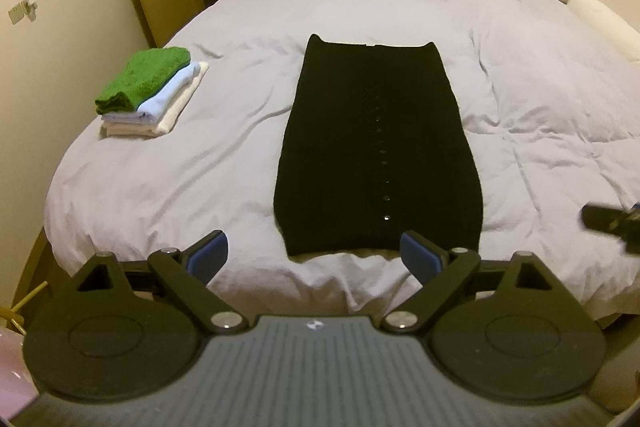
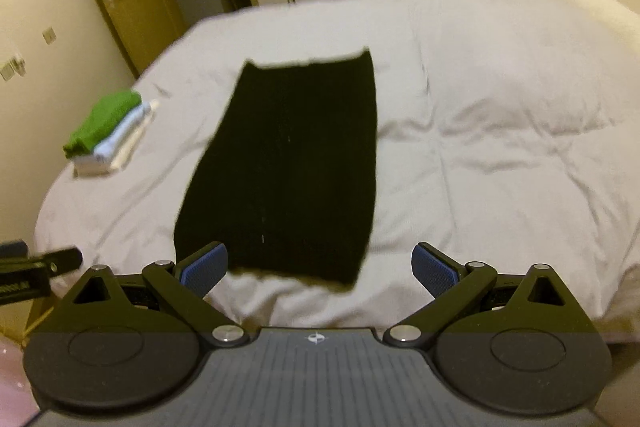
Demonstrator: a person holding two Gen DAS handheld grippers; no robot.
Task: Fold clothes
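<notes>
Black garment [image 1: 376,147] lies flat mid-bed [image 1: 160,167], a long narrow strip, long axis running from near edge to far edge. Left tool [image 1: 314,255] faces its near end squarely; right tool [image 2: 320,267] sits off its near right corner. Both gape, empty.

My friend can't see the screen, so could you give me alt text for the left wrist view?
A long black garment lies flat on a bed with a pale duvet, just ahead of the open left gripper. A stack of folded clothes, green on top, sits to the left.
</notes>
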